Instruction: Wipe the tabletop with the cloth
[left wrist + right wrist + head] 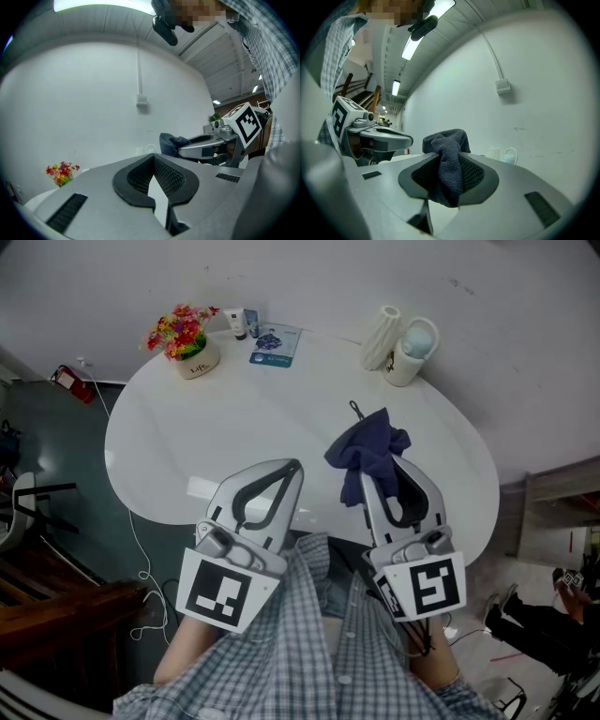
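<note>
A dark blue cloth (370, 454) is pinched in my right gripper (378, 468), which is shut on it above the near right part of the white oval tabletop (206, 446). In the right gripper view the cloth (449, 161) bunches up between the jaws and hangs down through them. My left gripper (292, 467) is shut with nothing in it, held over the table's near edge, to the left of the right one. From the left gripper view, its tips (152, 157) meet, and the cloth (169, 142) shows beyond in the other gripper.
At the table's far side stand a pot of flowers (185, 338), a small bottle (237, 323), a blue packet (276, 344), a ribbed white vase (381, 337) and a white mug (412, 352). A white wall runs behind the table. A chair (28, 512) stands at left.
</note>
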### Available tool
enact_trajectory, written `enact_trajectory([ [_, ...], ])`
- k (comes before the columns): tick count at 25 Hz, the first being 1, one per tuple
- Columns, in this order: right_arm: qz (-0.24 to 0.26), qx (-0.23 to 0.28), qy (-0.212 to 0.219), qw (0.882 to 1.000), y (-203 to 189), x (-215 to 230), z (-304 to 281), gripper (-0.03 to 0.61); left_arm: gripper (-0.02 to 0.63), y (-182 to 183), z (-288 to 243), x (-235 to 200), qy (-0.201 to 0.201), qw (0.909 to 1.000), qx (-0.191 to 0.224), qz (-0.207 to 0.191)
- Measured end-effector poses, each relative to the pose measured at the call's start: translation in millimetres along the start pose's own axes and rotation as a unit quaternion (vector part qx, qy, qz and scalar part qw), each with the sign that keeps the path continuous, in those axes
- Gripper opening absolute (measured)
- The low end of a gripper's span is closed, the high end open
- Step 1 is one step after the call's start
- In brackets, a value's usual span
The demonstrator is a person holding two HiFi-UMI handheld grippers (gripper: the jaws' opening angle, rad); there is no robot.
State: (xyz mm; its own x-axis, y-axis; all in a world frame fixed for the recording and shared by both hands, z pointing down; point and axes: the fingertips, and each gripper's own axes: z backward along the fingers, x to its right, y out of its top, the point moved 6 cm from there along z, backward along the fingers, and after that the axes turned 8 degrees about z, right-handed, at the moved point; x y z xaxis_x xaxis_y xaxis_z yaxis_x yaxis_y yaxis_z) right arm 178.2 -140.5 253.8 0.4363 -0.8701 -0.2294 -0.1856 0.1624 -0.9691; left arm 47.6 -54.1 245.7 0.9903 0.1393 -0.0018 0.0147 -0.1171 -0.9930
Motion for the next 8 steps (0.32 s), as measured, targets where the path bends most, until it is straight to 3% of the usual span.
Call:
enact_trajectory([
  [8, 0.000, -0.002, 0.002, 1.000, 0.8, -2.8, -1.1, 0.104, 0.002, 0.2, 1.6, -2.2, 0.000, 1.0000, 0.001, 0.002],
])
